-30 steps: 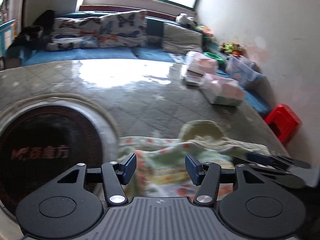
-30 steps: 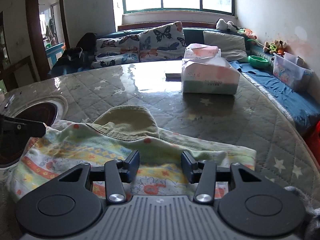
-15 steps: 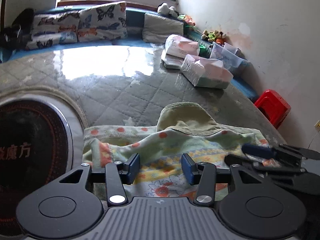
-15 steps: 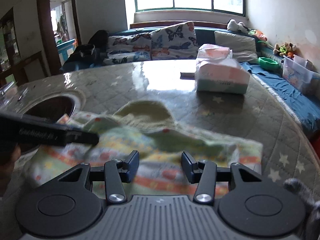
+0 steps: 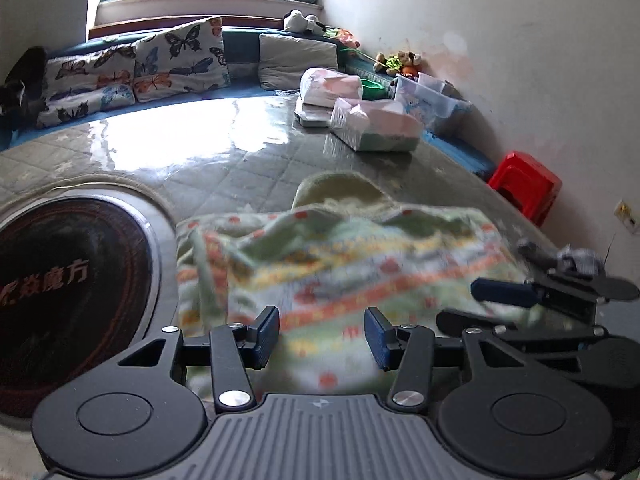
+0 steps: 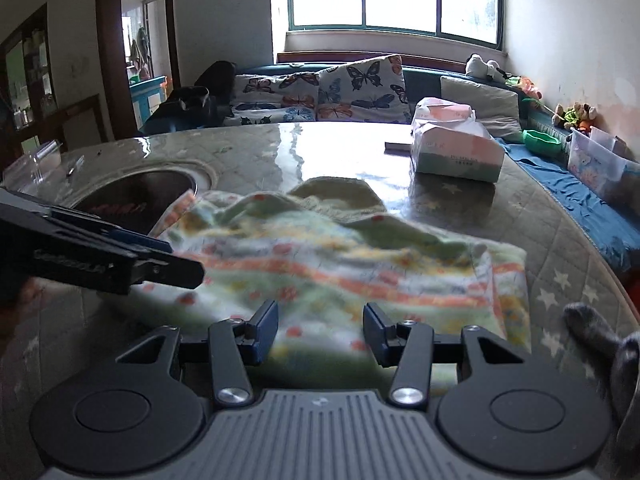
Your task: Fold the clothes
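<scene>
A pale green child's garment (image 5: 340,264) with orange and yellow print lies bunched on the quilted table (image 5: 224,168), its plain green hood (image 5: 340,192) on the far side. My left gripper (image 5: 322,336) is open over the near edge of the cloth. My right gripper (image 6: 320,332) is also open, over the same garment (image 6: 340,260) further right. In the left wrist view the right gripper (image 5: 460,302) reaches in from the right. The left gripper (image 6: 176,256) enters the right wrist view from the left, low over the cloth. The fabric looks blurred.
A round dark cooker plate (image 5: 60,288) is set into the table to the left. Tissue packs (image 5: 376,128) stand at the far right of the table. A red stool (image 5: 524,184) and a cushioned bench (image 6: 320,92) lie beyond. A grey fuzzy item (image 6: 600,332) sits at the right edge.
The garment has gone from lying flat to bunched and blurred. The left gripper has swung right, further over the cloth. Both pairs of fingers stay apart.
</scene>
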The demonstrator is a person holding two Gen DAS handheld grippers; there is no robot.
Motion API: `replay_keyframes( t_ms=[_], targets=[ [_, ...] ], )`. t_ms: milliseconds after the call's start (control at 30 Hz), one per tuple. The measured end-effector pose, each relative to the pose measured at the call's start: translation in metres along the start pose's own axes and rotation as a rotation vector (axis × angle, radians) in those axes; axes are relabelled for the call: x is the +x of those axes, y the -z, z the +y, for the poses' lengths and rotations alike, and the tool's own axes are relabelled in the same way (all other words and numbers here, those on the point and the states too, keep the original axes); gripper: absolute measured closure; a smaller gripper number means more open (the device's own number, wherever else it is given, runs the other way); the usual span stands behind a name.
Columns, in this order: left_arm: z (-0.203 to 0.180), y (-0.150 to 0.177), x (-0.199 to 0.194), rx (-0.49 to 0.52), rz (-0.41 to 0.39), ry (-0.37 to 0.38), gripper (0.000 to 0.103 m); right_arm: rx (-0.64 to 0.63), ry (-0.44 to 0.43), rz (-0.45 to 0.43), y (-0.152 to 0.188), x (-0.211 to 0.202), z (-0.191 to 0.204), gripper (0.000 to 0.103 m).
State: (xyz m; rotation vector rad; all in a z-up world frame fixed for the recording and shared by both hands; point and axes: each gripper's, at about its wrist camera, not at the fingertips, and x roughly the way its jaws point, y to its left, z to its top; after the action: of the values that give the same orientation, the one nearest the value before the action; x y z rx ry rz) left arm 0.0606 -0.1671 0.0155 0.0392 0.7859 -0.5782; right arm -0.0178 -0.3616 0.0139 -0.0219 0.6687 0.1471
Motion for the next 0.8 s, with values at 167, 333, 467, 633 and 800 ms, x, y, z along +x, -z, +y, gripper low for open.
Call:
replay_keyframes(
  t_ms=[167, 333, 467, 633, 800],
  targets=[
    [-0.007, 0.016, -0.010, 0.045, -0.020, -0.024, 0.053, 0.009, 0.018, -0.025, 0.003, -0.010, 0.005, 0.055],
    [-0.005, 0.021, -0.010, 0.026, -0.025, -0.015, 0.052, 0.034, 0.017, -0.028, 0.010, -0.010, 0.005, 0.055],
    [-0.003, 0.024, -0.011, 0.009, -0.029, -0.015, 0.051, 0.027, 0.019, -0.031, 0.011, -0.012, 0.008, 0.054],
    [0.004, 0.026, -0.017, -0.021, -0.036, -0.026, 0.047, 0.028, 0.011, -0.051, 0.008, -0.015, 0.011, 0.046],
    [0.014, 0.028, -0.021, -0.057, -0.041, -0.041, 0.047, 0.027, 0.013, -0.034, 0.014, -0.007, 0.016, 0.043]
  ],
)
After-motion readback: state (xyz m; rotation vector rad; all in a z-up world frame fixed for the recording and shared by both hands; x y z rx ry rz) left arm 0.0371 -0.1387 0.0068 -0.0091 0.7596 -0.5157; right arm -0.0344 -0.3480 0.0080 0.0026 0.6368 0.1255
